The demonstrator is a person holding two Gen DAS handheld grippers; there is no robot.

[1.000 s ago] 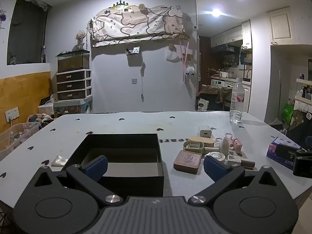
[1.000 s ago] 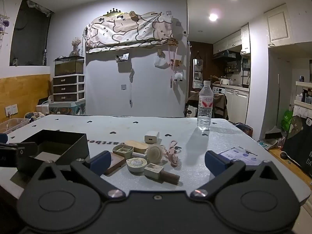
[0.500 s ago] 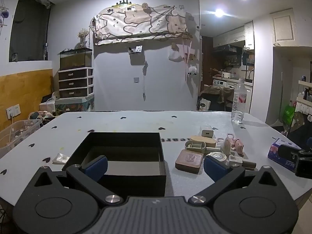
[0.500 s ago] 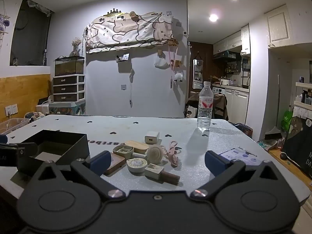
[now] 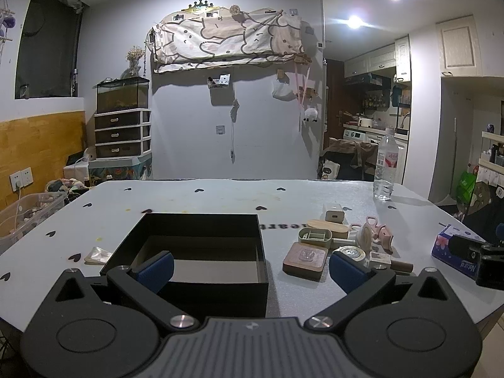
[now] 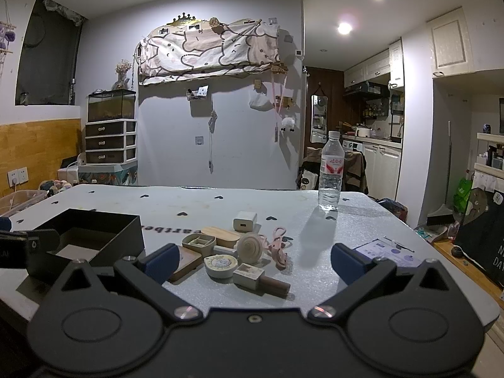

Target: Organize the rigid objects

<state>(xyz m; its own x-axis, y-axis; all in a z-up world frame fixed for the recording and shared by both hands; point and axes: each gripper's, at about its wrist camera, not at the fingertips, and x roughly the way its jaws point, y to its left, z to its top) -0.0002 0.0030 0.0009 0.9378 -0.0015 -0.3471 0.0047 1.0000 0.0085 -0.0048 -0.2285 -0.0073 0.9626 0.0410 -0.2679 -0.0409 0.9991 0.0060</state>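
An open black box (image 5: 195,245) sits on the grey table, also in the right wrist view (image 6: 91,236). To its right lies a cluster of small rigid objects: a square wooden coaster (image 5: 304,260), a white charger (image 6: 244,221), a wooden oval lid (image 6: 220,232), a green compartment case (image 6: 198,242), a round tape (image 6: 221,264), a round disc (image 6: 249,247), a pink clip (image 6: 278,245) and a stamp with a wooden handle (image 6: 261,278). My left gripper (image 5: 250,269) is open and empty before the box. My right gripper (image 6: 255,260) is open and empty before the cluster.
A water bottle (image 6: 329,171) stands at the far right of the table. A tissue pack (image 5: 455,245) lies at the right edge, a leaflet (image 6: 387,252) beside it. A small shell-like piece (image 5: 97,255) lies left of the box.
The left gripper has drifted slightly, tilting its view a little. The right gripper has stayed almost still. Nothing was picked up or moved.
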